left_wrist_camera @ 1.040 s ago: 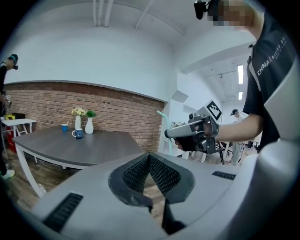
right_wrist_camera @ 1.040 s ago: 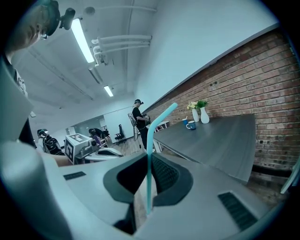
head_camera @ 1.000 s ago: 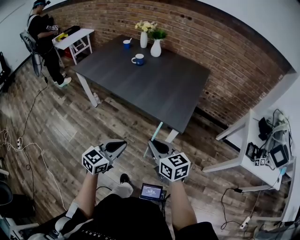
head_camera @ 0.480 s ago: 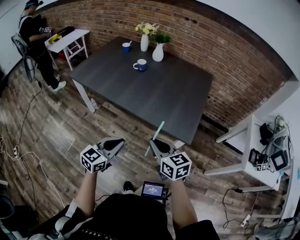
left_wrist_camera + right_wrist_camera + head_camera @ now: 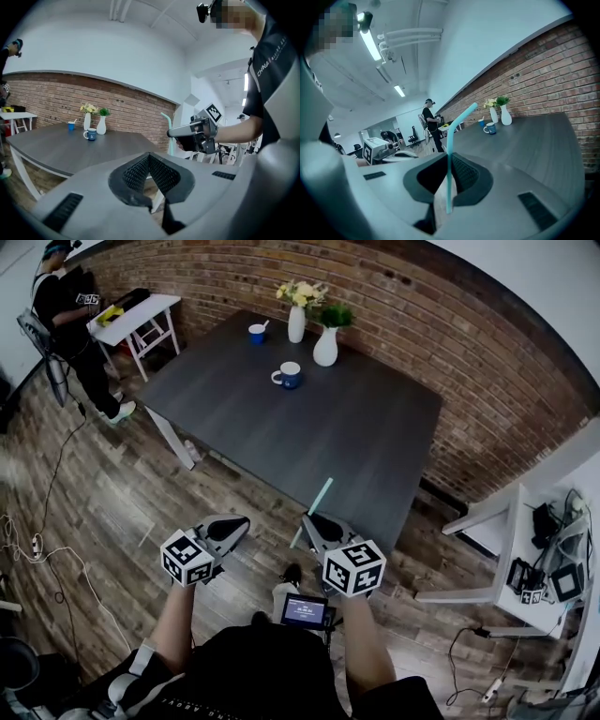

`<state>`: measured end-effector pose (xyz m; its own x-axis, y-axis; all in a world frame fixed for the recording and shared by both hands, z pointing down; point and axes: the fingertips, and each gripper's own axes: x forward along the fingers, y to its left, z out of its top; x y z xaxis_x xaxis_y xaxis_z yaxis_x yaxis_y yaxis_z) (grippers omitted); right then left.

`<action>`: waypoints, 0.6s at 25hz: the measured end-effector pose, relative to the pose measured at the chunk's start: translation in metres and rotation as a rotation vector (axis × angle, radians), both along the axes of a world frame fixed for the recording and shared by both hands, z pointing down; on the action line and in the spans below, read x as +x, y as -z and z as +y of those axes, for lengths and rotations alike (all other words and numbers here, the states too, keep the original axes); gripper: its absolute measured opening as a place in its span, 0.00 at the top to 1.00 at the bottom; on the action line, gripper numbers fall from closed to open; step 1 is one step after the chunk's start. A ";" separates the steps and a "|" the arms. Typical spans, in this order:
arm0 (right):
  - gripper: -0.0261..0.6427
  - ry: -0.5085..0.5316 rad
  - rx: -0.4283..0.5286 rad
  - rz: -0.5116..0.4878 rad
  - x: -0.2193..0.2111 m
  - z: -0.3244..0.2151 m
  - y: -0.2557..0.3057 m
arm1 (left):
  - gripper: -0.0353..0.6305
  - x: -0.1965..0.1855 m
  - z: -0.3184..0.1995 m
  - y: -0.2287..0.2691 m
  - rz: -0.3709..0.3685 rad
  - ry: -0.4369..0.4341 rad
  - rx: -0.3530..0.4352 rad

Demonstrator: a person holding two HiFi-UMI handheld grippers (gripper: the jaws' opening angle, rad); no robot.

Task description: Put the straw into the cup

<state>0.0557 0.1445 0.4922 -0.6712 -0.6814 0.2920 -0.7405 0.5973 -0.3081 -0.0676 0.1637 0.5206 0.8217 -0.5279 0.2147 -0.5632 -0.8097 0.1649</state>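
My right gripper (image 5: pixel 311 521) is shut on a light teal straw (image 5: pixel 317 502), which stands up and forward from between the pads (image 5: pixel 450 164). Its bent tip reaches over the near edge of the dark table (image 5: pixel 356 446). A blue mug (image 5: pixel 288 376) (image 5: pixel 490 127) stands at the table's far side. Behind it is a small blue cup (image 5: pixel 257 332) with something white sticking out. My left gripper (image 5: pixel 236 523) hangs beside the right one over the wooden floor, its pads (image 5: pixel 140 171) meeting with nothing between them.
Two white vases (image 5: pixel 296 322) (image 5: pixel 325 345) with flowers and greenery stand near the brick wall. A person (image 5: pixel 66 306) stands by a small white table (image 5: pixel 141 315) at the far left. A white desk (image 5: pixel 525 568) with electronics is at the right. Cables lie on the floor.
Both grippers have come forward together toward the table. Its near edge is now closer, and the straw's tip overlaps that edge. The right gripper's hold on the straw is unchanged.
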 end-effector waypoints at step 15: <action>0.91 0.090 -0.020 -0.042 0.011 -0.173 0.000 | 0.94 0.012 -0.164 0.015 -0.032 0.107 0.008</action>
<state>0.0666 -0.0285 0.4927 -0.7413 -0.6122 0.2752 -0.6703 0.6542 -0.3501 -0.0561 0.0002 0.5058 0.7533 -0.6140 0.2356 -0.6515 -0.7457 0.1395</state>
